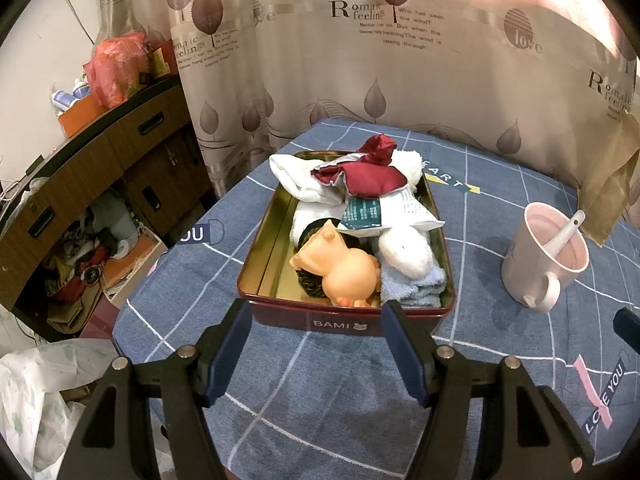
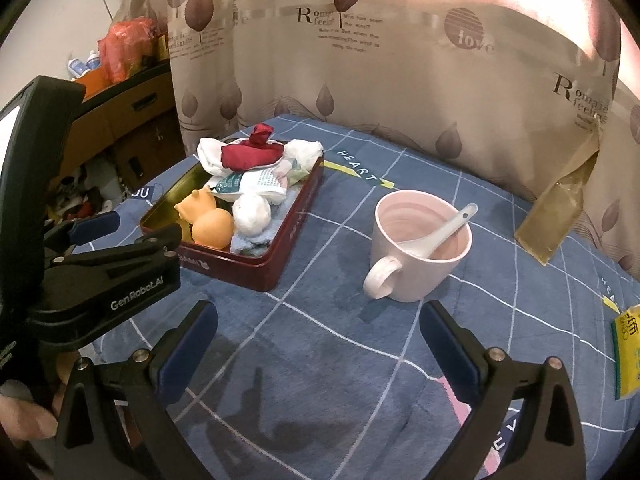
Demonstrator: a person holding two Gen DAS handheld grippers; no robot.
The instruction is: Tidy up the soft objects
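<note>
Both tongs gape empty: left gripper [image 1: 316, 312] hovers before the red BAMI tin [image 1: 344, 322] heaped with socks, cloth pouch [image 1: 368, 176] and rubber toy [image 1: 340, 264]; right gripper [image 2: 318, 320] faces the pink mug [image 2: 420, 248].

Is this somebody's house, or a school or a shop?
Most likely someone's home, maybe a bedroom. A leaf-print curtain hangs behind the checked blue cloth, a wooden cabinet overflows with clutter, and a pink mug holds a spoon.
</note>
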